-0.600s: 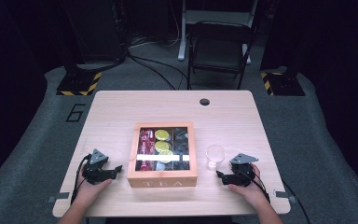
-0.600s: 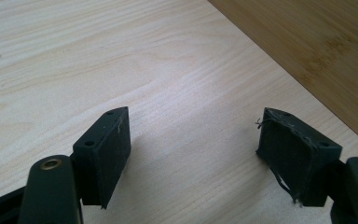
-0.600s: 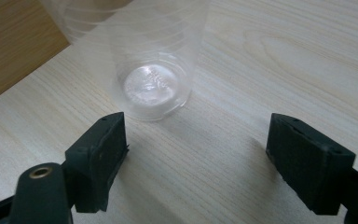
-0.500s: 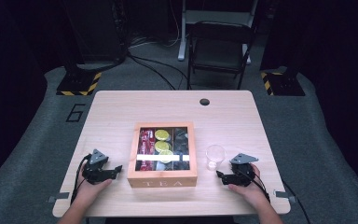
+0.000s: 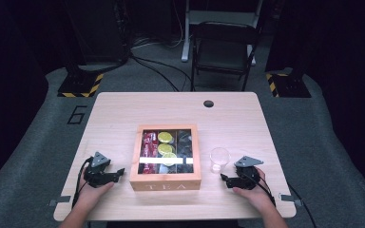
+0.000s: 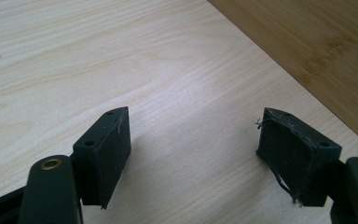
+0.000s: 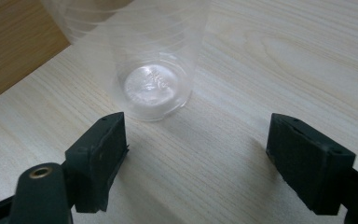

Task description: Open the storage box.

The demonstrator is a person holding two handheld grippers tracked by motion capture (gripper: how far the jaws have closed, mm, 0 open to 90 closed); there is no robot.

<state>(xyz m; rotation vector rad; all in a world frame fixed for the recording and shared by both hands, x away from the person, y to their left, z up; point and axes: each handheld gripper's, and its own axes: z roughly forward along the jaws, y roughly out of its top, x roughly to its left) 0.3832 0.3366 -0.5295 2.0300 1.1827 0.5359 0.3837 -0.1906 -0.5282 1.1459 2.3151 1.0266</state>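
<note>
Nothing had moved since before: both the left gripper (image 5: 118,172) and right gripper (image 5: 224,179) rested wide, empty, flanking the tea box (image 5: 165,156), ready to start.

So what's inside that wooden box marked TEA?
Through the tea box lid: red packets at left, yellow-green ones in the middle, dark ones at right. A glare stripe hides part.

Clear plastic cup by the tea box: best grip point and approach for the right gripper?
Probably the side wall of the clear plastic cup, low to mid height, coming in level from the person's side, where the right gripper already faces it with jaws open. The cup stands upright, empty, tapering toward its base. The tea box sits close beside it, so keep that jaw clear.
</note>
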